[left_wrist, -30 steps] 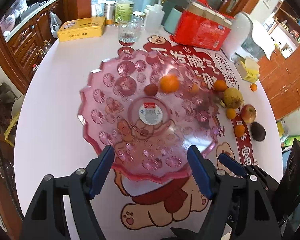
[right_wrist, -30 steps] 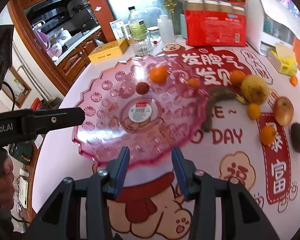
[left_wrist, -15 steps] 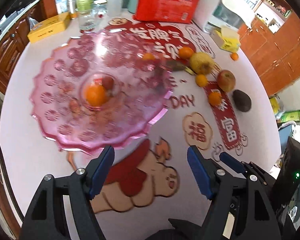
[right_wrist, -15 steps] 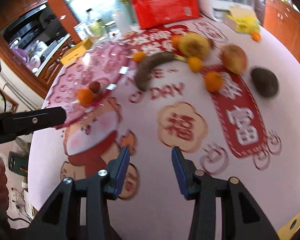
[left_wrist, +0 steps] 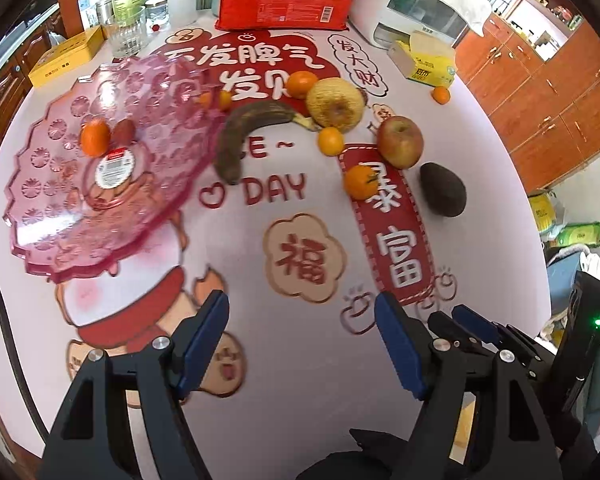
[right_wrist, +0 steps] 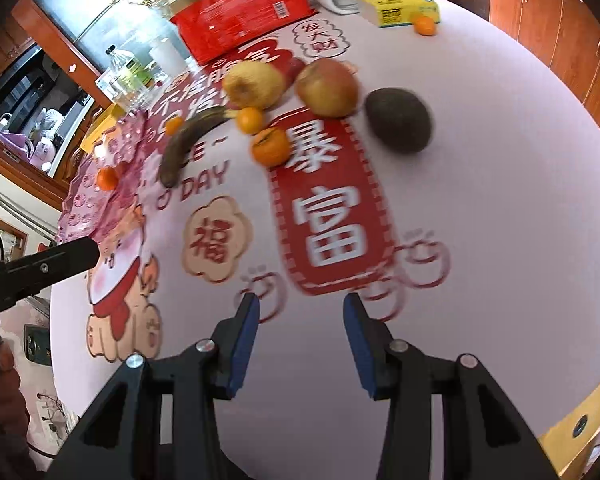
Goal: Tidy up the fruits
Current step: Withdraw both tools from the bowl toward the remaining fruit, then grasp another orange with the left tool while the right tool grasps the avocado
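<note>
table (left_wrist: pixel 300 400) | pink tray (left_wrist: pixel 60 240) left | banana (left_wrist: pixel 236 136), apple (left_wrist: pixel 400 140), avocado (left_wrist: pixel 444 188) right

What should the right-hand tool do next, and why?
Probably ease the right gripper forward toward the tangerine. Its jaws are open and empty, most fruit lies loose on the table, and the pink tray holds only two pieces.

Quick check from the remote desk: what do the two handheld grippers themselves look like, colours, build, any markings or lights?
Both match: the left gripper and right gripper have matte black angular frames with triangular cut-outs, silver round screw heads at the joints, and flat blue pads lining the fingers. In the left wrist view, a black module beside the right gripper shows a small green light.
</note>
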The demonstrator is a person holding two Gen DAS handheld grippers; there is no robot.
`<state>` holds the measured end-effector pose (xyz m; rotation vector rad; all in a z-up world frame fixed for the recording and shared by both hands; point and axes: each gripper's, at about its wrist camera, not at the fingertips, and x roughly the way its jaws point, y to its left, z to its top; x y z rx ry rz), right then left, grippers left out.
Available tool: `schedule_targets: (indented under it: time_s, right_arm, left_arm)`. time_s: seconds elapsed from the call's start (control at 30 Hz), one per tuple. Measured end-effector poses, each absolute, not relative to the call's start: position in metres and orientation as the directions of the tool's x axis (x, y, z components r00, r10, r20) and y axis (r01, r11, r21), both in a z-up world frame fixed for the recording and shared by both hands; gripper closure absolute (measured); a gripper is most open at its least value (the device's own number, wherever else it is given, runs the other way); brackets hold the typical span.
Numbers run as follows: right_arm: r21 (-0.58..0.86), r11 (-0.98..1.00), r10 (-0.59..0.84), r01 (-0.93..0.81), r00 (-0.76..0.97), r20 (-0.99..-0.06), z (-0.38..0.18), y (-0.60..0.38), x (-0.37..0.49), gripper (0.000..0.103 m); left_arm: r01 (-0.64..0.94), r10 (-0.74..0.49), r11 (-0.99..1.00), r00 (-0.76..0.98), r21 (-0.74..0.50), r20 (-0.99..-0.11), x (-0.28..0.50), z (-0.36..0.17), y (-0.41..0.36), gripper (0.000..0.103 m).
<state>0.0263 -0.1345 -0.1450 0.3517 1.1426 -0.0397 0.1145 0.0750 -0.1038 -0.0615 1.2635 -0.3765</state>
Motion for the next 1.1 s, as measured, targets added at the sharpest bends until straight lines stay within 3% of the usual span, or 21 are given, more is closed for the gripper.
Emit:
schedule_targets:
  time_s: [0.53,1.1]
  right_arm:
    - [0.185,0.979,0.128,0.080,0.465,-0.876,-0.128,-0.221,0.070,0.059]
    - [0.070,0.990,0.121,-0.119,0.496,-0.860,-0.151,-0.218,0.129,0.050]
  left_arm:
    - [0.160,-0.263,0.961,0.279,-0.225,-0.924,0.141,-0.112,0.003,0.023]
    - [0.166,-0.179,0.976,0.243,-0.141,-0.953,0.213,-0.160,-0.040,0.022]
